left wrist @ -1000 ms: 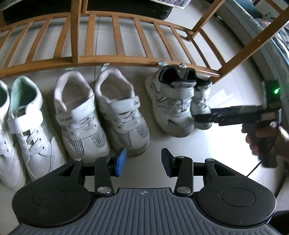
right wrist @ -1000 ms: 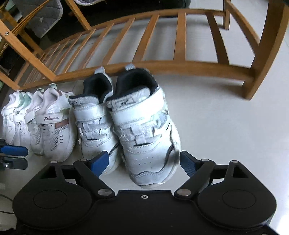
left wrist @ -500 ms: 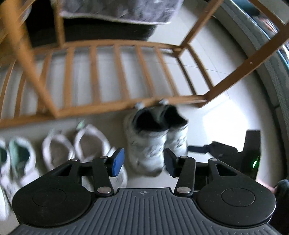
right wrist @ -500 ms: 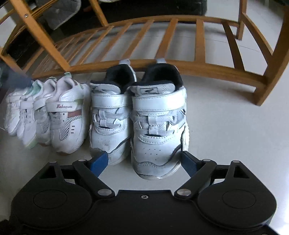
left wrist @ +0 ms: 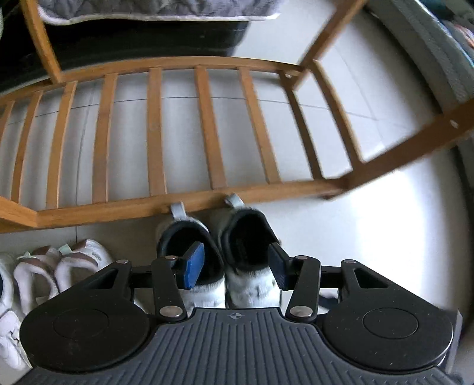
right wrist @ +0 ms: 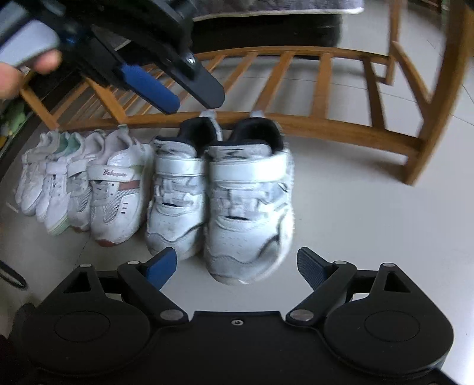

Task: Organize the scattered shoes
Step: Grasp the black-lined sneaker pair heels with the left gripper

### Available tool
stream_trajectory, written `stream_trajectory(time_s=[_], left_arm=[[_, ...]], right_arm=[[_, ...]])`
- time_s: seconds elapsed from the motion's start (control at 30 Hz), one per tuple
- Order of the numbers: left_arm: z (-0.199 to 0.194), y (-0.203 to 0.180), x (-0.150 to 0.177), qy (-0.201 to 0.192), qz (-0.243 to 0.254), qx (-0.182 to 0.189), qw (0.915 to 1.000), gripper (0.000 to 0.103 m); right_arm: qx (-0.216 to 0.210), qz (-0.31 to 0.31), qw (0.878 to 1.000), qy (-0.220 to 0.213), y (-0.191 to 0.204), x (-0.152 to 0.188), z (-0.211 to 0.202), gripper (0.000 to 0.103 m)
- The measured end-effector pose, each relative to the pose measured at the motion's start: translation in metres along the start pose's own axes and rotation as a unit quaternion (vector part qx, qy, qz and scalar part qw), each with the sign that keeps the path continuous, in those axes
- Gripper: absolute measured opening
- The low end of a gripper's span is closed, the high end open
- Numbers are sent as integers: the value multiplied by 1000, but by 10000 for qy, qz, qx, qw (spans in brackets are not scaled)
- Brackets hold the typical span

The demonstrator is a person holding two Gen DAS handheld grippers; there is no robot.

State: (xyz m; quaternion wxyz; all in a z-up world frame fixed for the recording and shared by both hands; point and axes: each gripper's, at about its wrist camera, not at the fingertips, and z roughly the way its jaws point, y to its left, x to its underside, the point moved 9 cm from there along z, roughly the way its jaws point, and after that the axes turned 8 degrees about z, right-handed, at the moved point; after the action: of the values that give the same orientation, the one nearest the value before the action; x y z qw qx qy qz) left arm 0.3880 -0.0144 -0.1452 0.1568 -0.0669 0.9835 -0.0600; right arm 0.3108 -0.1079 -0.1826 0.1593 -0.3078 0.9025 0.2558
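- Blue pads face each other on the left hand-held gripper (left wrist: 235,271); its jaws stand part-way apart with nothing pressed between them, hovering over the collars of the dark-lined pair of shoes (left wrist: 225,260)
- Right hand-held gripper (right wrist: 237,268) has its jaws spread wide and empty; the toe of the right-hand shoe of the dark-lined pair (right wrist: 220,195) lies in the gap, touching neither pad
- Pair sits side by side on the pale tiled floor (right wrist: 370,213), heels against the front rail of the wooden slatted rack (right wrist: 296,121); toes point to 6 o'clock in the right wrist view
- Right wrist view alone shows the straps and toes, a row of white sneakers (right wrist: 86,183) at 9 o'clock of the pair, and at 11 o'clock the left hand-held gripper with a hand (right wrist: 17,74) on it, above the rack
- Left wrist view alone looks into the dark shoe openings; only heels of the white sneakers appear at 8 o'clock; quilted grey fabric (left wrist: 154,9) at 12 o'clock
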Motion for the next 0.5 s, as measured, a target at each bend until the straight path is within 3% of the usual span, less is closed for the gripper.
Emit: stream_trajectory(time_s=[0.17, 0.27, 0.43, 0.5], left_arm=[[25, -3, 5, 163, -324, 122, 9993, 50], [34, -1, 8, 188, -267, 7, 9995, 50], [53, 6, 10, 325, -411, -24, 9986, 50], [62, 8, 13, 401, -416, -24, 9983, 45]], right_arm=[[-44, 435, 9990, 30, -20, 22, -28, 91], [-33, 776, 9967, 223, -30, 39, -32, 91], [-25, 736, 9959, 524, -29, 59, -22, 91], [-92, 785, 9949, 619, -26, 64, -20, 91]])
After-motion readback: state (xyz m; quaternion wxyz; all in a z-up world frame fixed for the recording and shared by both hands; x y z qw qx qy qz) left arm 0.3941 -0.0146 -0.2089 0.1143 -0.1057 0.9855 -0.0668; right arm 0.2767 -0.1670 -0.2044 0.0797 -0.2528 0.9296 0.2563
